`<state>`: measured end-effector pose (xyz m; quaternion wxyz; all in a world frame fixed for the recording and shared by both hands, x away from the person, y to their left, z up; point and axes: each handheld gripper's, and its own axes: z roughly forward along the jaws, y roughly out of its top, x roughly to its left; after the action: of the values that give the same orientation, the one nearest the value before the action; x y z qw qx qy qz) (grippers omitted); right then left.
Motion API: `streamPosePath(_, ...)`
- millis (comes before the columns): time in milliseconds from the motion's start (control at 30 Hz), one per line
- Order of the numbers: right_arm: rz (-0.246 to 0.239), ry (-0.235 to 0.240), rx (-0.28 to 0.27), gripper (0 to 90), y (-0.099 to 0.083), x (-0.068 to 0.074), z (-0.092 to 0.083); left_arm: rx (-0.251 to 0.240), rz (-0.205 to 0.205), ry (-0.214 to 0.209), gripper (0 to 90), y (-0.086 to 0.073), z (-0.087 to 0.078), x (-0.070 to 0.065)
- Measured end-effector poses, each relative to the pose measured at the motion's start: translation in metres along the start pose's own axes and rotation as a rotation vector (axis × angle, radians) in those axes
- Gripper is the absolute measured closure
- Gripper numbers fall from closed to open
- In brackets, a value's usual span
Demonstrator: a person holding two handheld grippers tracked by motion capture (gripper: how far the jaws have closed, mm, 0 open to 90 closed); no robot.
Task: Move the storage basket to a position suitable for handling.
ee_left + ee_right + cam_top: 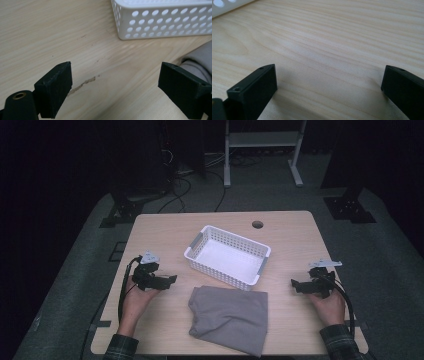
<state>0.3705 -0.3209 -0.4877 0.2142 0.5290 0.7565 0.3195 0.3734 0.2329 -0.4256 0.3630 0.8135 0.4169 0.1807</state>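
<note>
a folded grey cloth [229, 318] lies at the near edge of the light wooden table [165, 227], just before a white perforated plastic basket [227, 255].

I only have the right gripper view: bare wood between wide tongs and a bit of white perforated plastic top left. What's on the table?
Observer: A white perforated plastic basket sits mid-table, with nothing in it.
Operator: Anything to pick up?
Observer: A folded grey cloth lies on the light wooden table, just on the person's side of the basket.
Operator: Where's the other gripper?
Observer: The left tongs are at the table's left, pointing toward the cloth, jaws apart with nothing between them.
Operator: And mine, relative to the cloth?
Observer: The right tongs are at the table's right, pointing inward, apart from the cloth and the basket.
</note>
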Motion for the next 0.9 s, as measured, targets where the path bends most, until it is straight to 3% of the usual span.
streamPosePath(500, -0.018, 0.016, 0.002, 0.0, 0.0, 0.001, 0.0, 0.045, 0.033, 0.013, 0.8, -0.036, 0.003, -0.003)
streamPosePath(633, -0.03, 0.026, 0.01, 5.5, 0.0, 0.001, -0.003, 0.047, 0.041, 0.015, 0.0, -0.045, 0.004, -0.004)
streamPosePath(767, -0.038, 0.064, 0.01, 5.2, 0.003, 0.003, -0.007, 0.055, 0.057, 0.009, 0.0, -0.051, 0.006, -0.007)
streamPosePath(900, -0.077, 0.11, -0.005, 5.2, 0.01, 0.01, -0.014, 0.065, 0.071, 0.003, 0.0, -0.057, 0.01, -0.009)
